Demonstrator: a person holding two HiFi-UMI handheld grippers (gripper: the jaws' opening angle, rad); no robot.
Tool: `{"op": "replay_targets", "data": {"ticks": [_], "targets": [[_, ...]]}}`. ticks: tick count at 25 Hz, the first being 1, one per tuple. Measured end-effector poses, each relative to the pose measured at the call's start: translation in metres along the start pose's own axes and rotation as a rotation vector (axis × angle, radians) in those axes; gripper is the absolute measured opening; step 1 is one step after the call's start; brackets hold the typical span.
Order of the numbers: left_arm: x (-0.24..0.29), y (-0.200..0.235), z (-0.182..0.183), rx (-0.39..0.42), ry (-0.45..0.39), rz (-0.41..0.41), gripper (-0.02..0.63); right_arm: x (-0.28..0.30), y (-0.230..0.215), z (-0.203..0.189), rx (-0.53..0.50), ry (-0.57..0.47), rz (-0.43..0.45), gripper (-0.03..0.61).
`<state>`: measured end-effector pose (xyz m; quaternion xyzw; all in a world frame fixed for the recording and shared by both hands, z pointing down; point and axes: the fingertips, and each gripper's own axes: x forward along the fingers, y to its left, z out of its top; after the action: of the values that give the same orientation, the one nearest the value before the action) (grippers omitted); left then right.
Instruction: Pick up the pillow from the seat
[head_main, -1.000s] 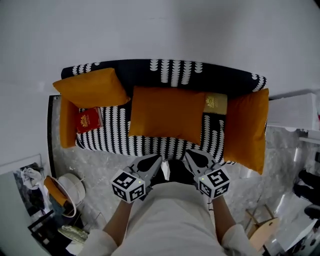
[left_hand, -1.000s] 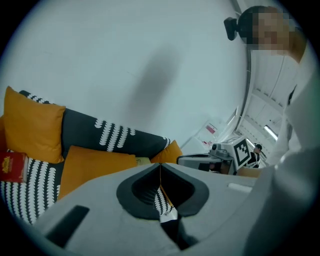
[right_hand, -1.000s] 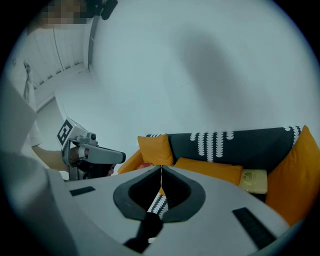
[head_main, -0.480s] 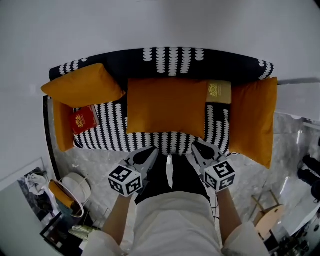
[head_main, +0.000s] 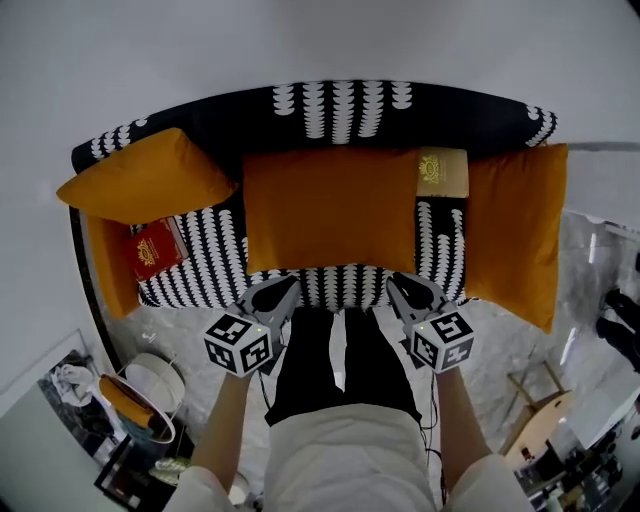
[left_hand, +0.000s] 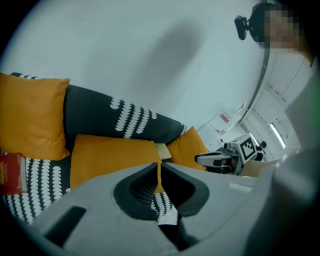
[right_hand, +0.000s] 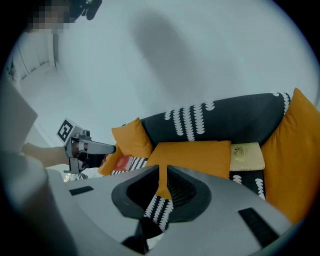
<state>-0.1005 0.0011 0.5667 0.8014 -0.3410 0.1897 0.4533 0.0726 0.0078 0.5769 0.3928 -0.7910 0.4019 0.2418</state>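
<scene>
Both claws are shut w/ nothing in them: L gripper (head_main: 283, 287) and R gripper (head_main: 399, 284) have jaws pressed together. They're held side by side just off the front edge of the sofa (head_main: 340, 105), tips aimed at 12 o'clock. Pillow (head_main: 330, 210), orange, lies dead ahead at 12, mid-sofa on the striped seat (head_main: 203, 268), far edge at the backrest, apart from both tips. Beige book (head_main: 442, 172) touches its 2 o'clock corner. Second orange cushion (head_main: 145, 178) sits at 10 o'clock by the L arm, red book (head_main: 150, 248) just below it. Third cushion (head_main: 515, 235) is at 3 o'clock along the R arm.
</scene>
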Motion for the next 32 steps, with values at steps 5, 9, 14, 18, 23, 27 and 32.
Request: {"op": "replay_targets", "data": {"ticks": [5, 9, 14, 18, 23, 27, 32], "targets": [[0.014, 0.036, -0.011, 0.008, 0.051, -0.001, 0.015, 0.028, -0.018, -0.004, 0.057, 0.005, -0.02, 0.046], [0.023, 0.068, -0.019, 0.003, 0.08, 0.011, 0.015, 0.05, -0.029, -0.009, 0.067, 0.029, -0.035, 0.105], [0.034, 0.106, -0.027, -0.02, 0.103, 0.036, 0.017, 0.075, -0.05, -0.019, 0.063, 0.062, -0.063, 0.138], [0.044, 0.127, -0.041, -0.035, 0.144, 0.036, 0.045, 0.087, -0.071, -0.027, 0.051, 0.089, -0.092, 0.16], [0.06, 0.148, -0.051, -0.049, 0.173, 0.034, 0.115, 0.103, -0.097, -0.036, 0.004, 0.142, -0.116, 0.197], [0.07, 0.169, -0.06, -0.076, 0.189, 0.057, 0.174, 0.114, -0.112, -0.05, 0.008, 0.19, -0.111, 0.235], [0.085, 0.199, -0.066, -0.11, 0.197, 0.107, 0.246, 0.122, -0.145, -0.062, 0.067, 0.203, -0.129, 0.266]]}}
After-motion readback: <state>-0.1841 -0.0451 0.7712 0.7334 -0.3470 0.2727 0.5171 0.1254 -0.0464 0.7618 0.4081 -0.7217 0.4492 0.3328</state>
